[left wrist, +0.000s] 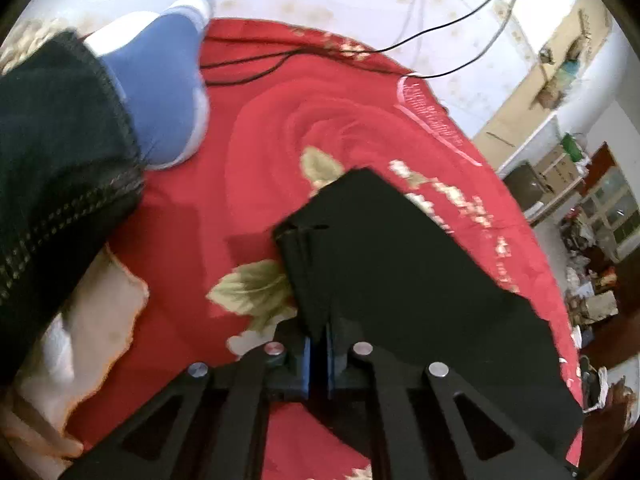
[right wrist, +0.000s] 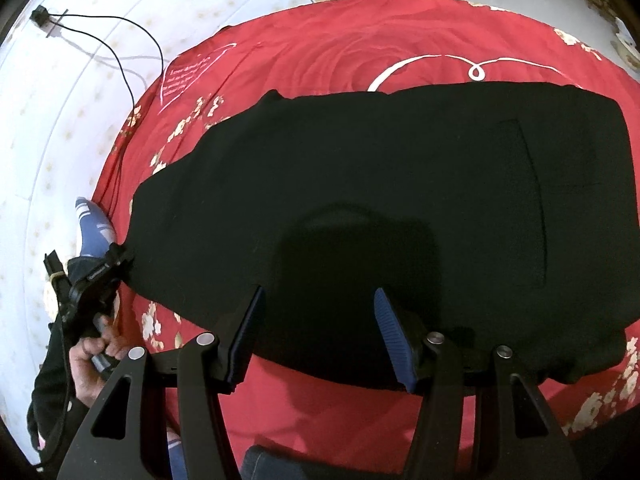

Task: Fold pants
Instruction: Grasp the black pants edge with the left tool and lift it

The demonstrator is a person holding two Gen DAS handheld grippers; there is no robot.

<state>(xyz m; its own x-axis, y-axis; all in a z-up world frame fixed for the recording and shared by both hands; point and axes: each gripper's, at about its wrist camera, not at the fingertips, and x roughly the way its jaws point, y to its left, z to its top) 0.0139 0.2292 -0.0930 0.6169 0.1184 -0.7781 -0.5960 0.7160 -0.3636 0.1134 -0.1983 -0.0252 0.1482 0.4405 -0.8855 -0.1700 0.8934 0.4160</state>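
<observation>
Black pants (right wrist: 380, 184) lie spread flat on a red rose-print blanket (right wrist: 320, 56). In the left wrist view my left gripper (left wrist: 318, 344) is shut on the pants' (left wrist: 392, 248) near edge, with the dark cloth pinched between its blue pads. The left gripper also shows in the right wrist view (right wrist: 116, 258) at the pants' left end, held in a hand. My right gripper (right wrist: 318, 304) is open above the pants' near edge, its blue pads (right wrist: 390, 332) wide apart with nothing between them.
The person's foot in a blue sock (left wrist: 168, 92) rests on the blanket's far left. Black cables (left wrist: 256, 64) run across the blanket's far edge and white floor (right wrist: 60, 128). Cluttered furniture (left wrist: 592, 208) stands at the right.
</observation>
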